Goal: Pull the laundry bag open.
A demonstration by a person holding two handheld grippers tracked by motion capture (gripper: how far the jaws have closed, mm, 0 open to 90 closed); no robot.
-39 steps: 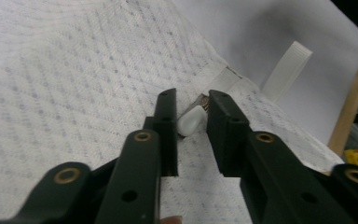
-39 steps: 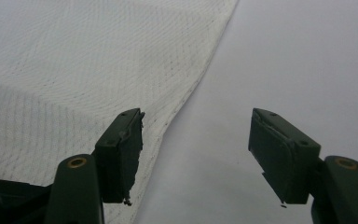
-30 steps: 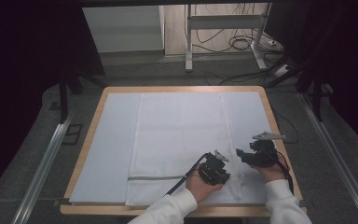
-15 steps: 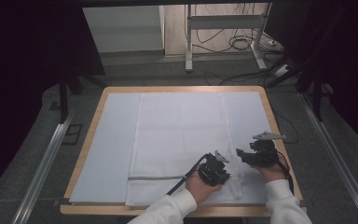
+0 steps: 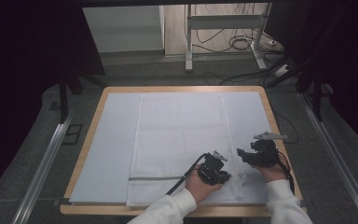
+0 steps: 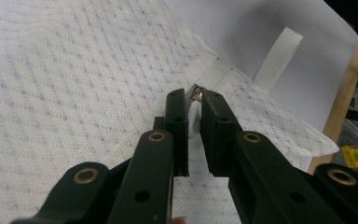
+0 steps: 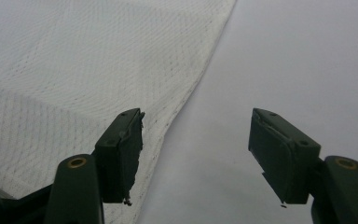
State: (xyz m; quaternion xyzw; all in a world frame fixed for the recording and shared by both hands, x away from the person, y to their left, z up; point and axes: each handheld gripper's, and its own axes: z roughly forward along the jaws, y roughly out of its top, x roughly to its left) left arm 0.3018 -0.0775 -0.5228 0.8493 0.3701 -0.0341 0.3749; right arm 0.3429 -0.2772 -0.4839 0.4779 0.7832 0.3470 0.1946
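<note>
A white mesh cloth (image 5: 182, 135) lies spread on a pale sheet (image 5: 112, 149) that covers the wooden table (image 5: 182, 88). My left gripper (image 5: 224, 176) is at the cloth's front right part. In the left gripper view its jaws are closed on a pinched fold of the cloth (image 6: 194, 115). My right gripper (image 5: 240, 154) hovers just to the right, over the cloth's right edge. In the right gripper view it (image 7: 196, 116) stands wide open with nothing between the fingers: one finger over the cloth's edge (image 7: 74, 70), the other over the bare sheet (image 7: 307, 56).
A grey stripe (image 5: 154, 178) runs across the cloth's front left part. A white ribbed strip (image 6: 278, 57) lies on the sheet beyond the cloth's corner. The table's right rim (image 5: 279, 135) is close to my right hand. Cables and a metal frame (image 5: 223, 28) stand on the floor behind.
</note>
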